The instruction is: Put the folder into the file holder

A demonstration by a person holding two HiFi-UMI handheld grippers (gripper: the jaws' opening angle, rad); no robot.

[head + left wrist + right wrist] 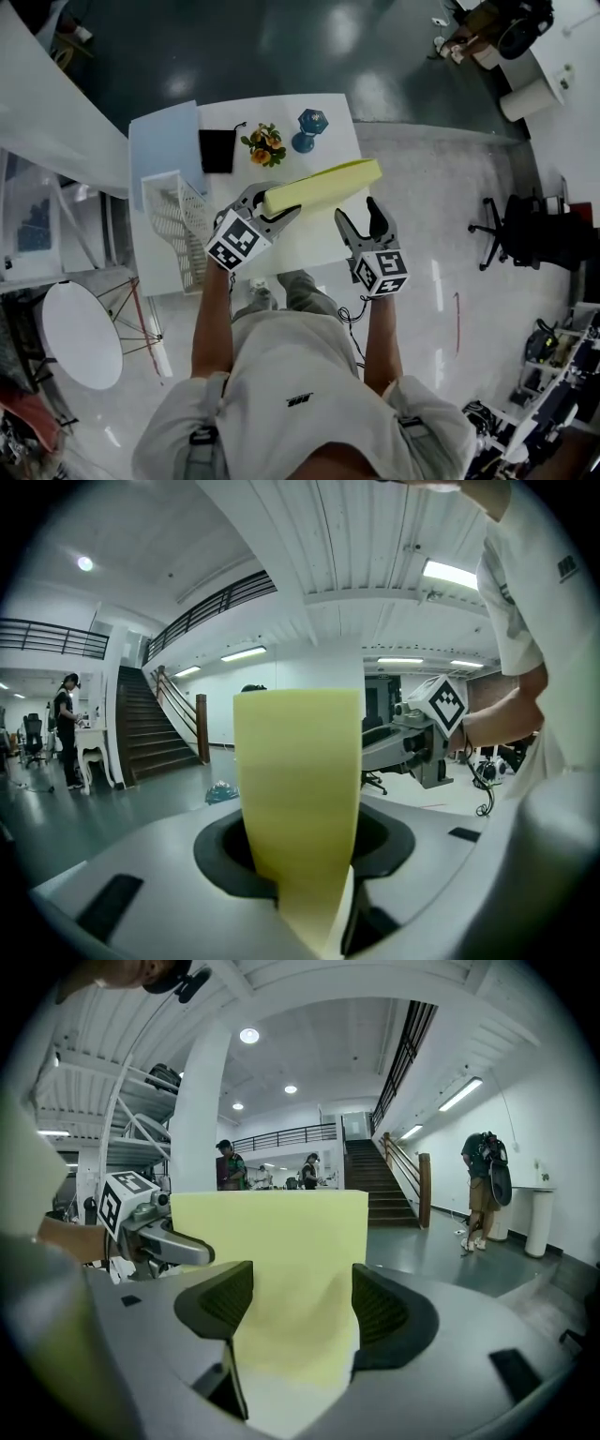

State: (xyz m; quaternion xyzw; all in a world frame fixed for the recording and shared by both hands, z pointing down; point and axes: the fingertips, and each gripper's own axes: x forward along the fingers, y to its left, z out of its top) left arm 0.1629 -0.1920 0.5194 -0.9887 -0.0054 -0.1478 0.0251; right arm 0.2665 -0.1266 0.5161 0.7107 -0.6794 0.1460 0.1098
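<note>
Pale yellow folder [322,186]; white wire file holder [178,225] at its nine o'clock; blue vase [308,130] at twelve; orange-yellow flowers [264,144] at ten.

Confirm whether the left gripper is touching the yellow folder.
Touching. In the left gripper view, the left gripper pinches the yellow folder between its fingers, no gap showing.

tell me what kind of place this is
Probably a big open office or lab hall: a staircase, a railed upper level, a glossy floor and an office chair.
</note>
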